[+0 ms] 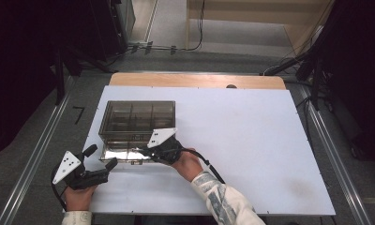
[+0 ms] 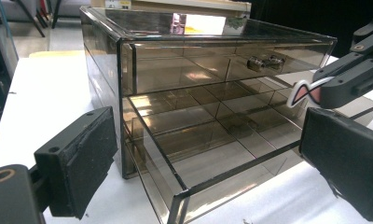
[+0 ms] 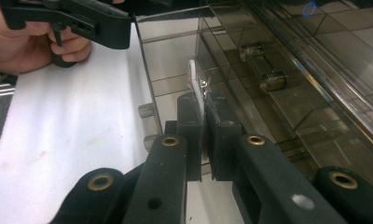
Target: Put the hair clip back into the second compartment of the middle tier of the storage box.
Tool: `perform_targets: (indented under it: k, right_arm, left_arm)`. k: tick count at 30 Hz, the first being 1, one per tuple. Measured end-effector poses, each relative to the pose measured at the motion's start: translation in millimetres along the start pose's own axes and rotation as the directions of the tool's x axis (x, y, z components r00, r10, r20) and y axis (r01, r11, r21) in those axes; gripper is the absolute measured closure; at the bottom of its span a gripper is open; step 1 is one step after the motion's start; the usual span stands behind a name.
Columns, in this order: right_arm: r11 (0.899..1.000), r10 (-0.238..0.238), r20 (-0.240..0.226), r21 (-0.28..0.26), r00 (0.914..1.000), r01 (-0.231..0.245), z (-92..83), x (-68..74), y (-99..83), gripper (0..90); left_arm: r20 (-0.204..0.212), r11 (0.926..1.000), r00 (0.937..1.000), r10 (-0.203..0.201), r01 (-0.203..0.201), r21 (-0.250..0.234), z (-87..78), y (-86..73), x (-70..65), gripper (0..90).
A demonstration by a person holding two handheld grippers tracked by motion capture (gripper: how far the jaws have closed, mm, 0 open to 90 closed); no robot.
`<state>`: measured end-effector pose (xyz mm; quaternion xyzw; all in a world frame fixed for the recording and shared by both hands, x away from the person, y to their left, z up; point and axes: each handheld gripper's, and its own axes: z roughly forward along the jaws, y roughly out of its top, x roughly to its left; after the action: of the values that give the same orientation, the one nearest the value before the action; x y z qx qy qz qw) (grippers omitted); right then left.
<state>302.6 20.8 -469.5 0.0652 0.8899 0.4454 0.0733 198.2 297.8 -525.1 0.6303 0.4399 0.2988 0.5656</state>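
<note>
A smoky clear drawer box (image 1: 138,116) stands on the white table (image 1: 251,140). Its bottom drawer (image 1: 124,153) is pulled out toward me, and its divided compartments (image 2: 198,135) look bare. My right gripper (image 1: 146,151) hovers over the drawer's front right part, shut on a small flat white piece (image 3: 192,77). That piece (image 2: 302,92) carries a dark wavy mark. My left gripper (image 1: 101,157) is open at the drawer's front left corner. Its two pads (image 2: 89,163) stand wide apart, with the drawer's corner (image 2: 182,193) between them and untouched.
The upper drawer is closed and has a metal knob (image 2: 264,61). A wooden strip (image 1: 195,79) edges the table's far side. Black stands and cables (image 1: 307,65) sit on the floor beyond. The white surface stretches bare to the right of the box.
</note>
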Motion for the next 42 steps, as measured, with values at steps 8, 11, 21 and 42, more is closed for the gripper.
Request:
perform_targets:
  k: [8, 11, 21, 42]
  right_arm:
    - [0.999, 0.022, 0.01, 0.044, 0.9997, -0.022, 6.9, -7.0, 3.1, 83.4]
    - [0.998, 0.025, 0.0, 0.064, 0.9997, -0.025, 10.6, -9.1, 5.3, 83.4]
    - [0.993, 0.037, 0.007, 0.116, 0.9993, -0.037, 17.1, -10.7, 7.1, 83.0]
    - [0.991, 0.049, 0.013, 0.128, 0.9987, -0.05, 17.2, -13.3, 8.6, 76.2]
  left_arm:
    - [-0.001, 1.0, 1.0, 0.0, 0.0, 0.0, 0.0, 0.0, 0.1, 4.6]
    - [0.0, 1.0, 1.0, 0.0, 0.0, 0.0, 0.0, 0.0, 0.0, 4.6]
    - [-0.001, 1.0, 1.0, 0.0, 0.0, -0.001, 0.0, 0.0, 0.1, 4.6]
    - [-0.001, 1.0, 1.0, 0.0, 0.0, -0.001, -0.1, 0.0, 0.1, 4.6]
